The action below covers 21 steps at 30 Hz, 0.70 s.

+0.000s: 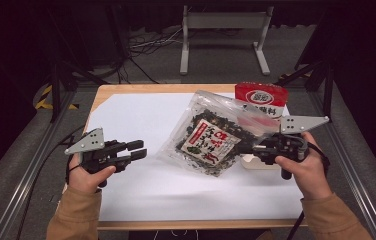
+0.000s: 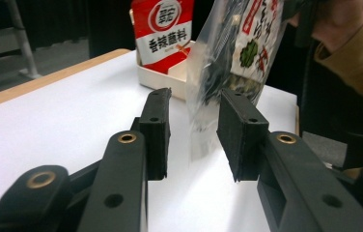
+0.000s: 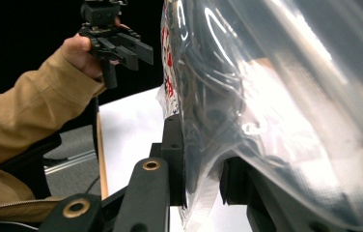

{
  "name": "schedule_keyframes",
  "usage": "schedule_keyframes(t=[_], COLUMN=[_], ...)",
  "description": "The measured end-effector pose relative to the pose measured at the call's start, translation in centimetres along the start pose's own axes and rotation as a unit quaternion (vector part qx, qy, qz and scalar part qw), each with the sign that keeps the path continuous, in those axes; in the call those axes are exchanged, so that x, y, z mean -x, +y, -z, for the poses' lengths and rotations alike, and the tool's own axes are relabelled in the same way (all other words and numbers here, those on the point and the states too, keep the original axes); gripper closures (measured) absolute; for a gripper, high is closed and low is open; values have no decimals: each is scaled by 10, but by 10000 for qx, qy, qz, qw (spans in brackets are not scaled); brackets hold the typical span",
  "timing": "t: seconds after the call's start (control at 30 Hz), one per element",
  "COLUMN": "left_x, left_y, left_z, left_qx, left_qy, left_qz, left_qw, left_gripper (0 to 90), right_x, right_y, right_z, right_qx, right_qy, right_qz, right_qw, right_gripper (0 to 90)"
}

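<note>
Above the white desk (image 1: 141, 195), right gripper (image 1: 256, 148) jaws clamp the raised seaweed bag (image 1: 211, 137); left gripper (image 1: 135, 151) jaws stand open and empty, probably next to steady its free edge.

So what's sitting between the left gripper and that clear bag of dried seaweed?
Nothing: in the high view, only bare white table cover separates the left gripper from the seaweed bag, which the right gripper holds up.

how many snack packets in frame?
2. A clear seaweed bag held up off the table by the right gripper; a red packet standing in a white tray behind it. More may be hidden behind.
</note>
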<state>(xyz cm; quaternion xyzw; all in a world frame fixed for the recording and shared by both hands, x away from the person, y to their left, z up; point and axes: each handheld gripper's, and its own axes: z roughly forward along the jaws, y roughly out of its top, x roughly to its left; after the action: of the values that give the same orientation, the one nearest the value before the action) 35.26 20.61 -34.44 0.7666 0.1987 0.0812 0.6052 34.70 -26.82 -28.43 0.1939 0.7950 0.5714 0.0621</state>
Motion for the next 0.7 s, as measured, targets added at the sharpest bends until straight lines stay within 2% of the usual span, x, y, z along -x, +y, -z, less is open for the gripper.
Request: schedule_keyframes(t=[0.17, 0.33, 0.37, 0.53, 0.7], left_x=[-4, -9, -12, -16, -17], left_y=[-3, -8, -10, -14, -15], left_z=[3, 6, 7, 9, 10], left_qx=[-58, -72, -110, -203, -218], left_qy=[221, 369, 472, 602, 638], left_qz=[6, 47, 61, 110, 158], left_qw=[9997, 9993, 9988, 9979, 9976], left_gripper=[626, 596, 596, 557, 551], right_x=[1, 5, 5, 9, 11], right_y=[11, 20, 20, 30, 40], right_z=[14, 29, 29, 41, 51], right_qx=[-212, -304, -304, -381, -462], right_qy=[-247, -506, -506, -656, -815], right_qz=[70, 48, 48, 24, 64], right_qw=[9994, 9982, 9982, 9971, 9956], right_gripper=[753, 753, 753, 753, 754])
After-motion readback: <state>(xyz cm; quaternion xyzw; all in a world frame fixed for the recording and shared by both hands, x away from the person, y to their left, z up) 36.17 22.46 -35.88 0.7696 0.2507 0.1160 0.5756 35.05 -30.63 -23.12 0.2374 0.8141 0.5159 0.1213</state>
